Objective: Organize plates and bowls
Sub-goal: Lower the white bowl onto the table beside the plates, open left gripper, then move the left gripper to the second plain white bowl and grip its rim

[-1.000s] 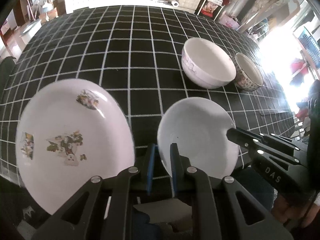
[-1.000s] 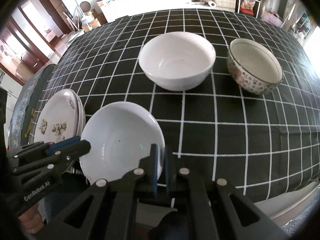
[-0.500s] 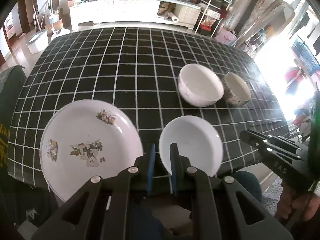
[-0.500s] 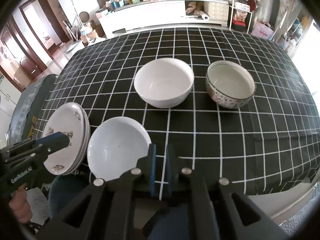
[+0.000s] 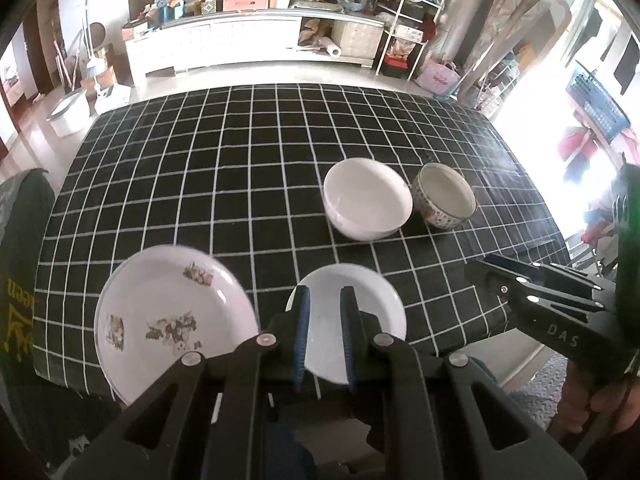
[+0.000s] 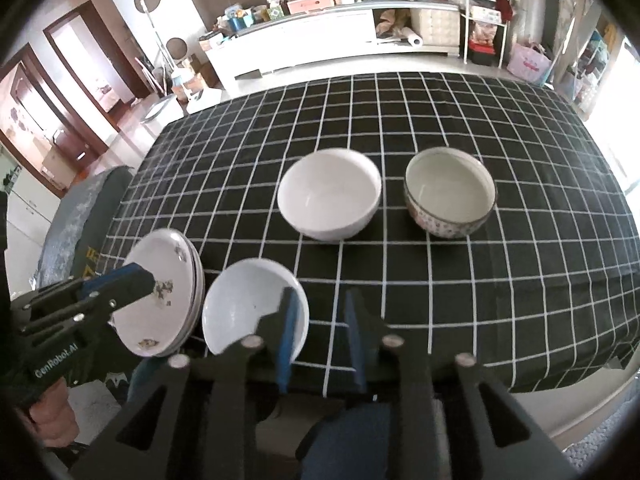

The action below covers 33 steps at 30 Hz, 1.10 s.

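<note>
My left gripper (image 5: 324, 312) hangs over the small white plate (image 5: 372, 312), its jaws nearly closed, gripping nothing. My right gripper (image 6: 320, 312), just right of that plate, has just been opening, nothing between its jaws. Left of the plate: stacked decorated plates (image 5: 172, 312). Beyond it: white bowl (image 6: 330, 200) and patterned bowl (image 6: 450, 196).

Both my wrist cameras look steeply down from above the near table edge (image 5: 460, 344), facing the far cabinet (image 6: 320, 36). They share the decorated plates (image 5: 172, 316), small white dish (image 6: 248, 312), white bowl (image 5: 366, 204) and patterned bowl (image 6: 450, 196).
</note>
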Available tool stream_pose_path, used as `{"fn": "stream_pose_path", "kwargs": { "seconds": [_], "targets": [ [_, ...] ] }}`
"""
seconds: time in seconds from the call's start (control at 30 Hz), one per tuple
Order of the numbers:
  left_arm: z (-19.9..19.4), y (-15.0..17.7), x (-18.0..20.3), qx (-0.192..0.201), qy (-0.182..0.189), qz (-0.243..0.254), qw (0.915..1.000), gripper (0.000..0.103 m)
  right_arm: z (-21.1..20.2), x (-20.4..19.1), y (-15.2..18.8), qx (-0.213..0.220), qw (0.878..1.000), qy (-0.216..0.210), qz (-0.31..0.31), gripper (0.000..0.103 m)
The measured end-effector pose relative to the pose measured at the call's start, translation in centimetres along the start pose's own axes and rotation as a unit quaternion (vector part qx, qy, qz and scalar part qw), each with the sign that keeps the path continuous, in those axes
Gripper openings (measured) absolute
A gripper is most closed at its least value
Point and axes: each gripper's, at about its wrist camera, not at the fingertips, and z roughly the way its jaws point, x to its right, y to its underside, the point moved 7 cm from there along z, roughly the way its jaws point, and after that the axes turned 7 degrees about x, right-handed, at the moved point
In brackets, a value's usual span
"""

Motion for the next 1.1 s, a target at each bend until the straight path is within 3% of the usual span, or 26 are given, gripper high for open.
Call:
{"fn": "stream_pose_path", "kwargs": {
  "seconds": [0.07,0.2,0.4,0.57,0.77,1.1],
  "targets": [
    [0.5,-0.7,0.2,-0.005,-0.003,0.0,1.0,0.013,0.1,0.4,-0.8,0.003,1.0,-0.001,0.005,0.04],
    [1.8,-2.3,0.5,-0.019,0.006,-0.011,0.9997,0.028,0.7,1.4,-2.4,-0.002,1.0,-0.002,0.02,0.042],
    [4.3,-4.8,0.6,-0.035,0.012,-0.021,0.9991,0.032,2.6,2.9,-4.5,-0.019,0.999,-0.003,0.044,0.043],
    [7.3,-6.4,-0.2,-0.063,0.024,-0.053,0.9963,0.032,5.6,3.9,-5.5,-0.066,0.99,-0.047,0.119,0.043],
    [10.9,-7.1,-1.3,-0.089,0.038,-0.09,0.9913,0.037,8.2,4.5,-6.4,-0.083,0.986,-0.04,0.14,0.043],
    [16.0,-7.2,-1.2,-0.121,0.036,-0.085,0.9884,0.037,12.1,5.6,-5.8,-0.114,0.985,-0.009,0.129,0.043]
  ]
}}
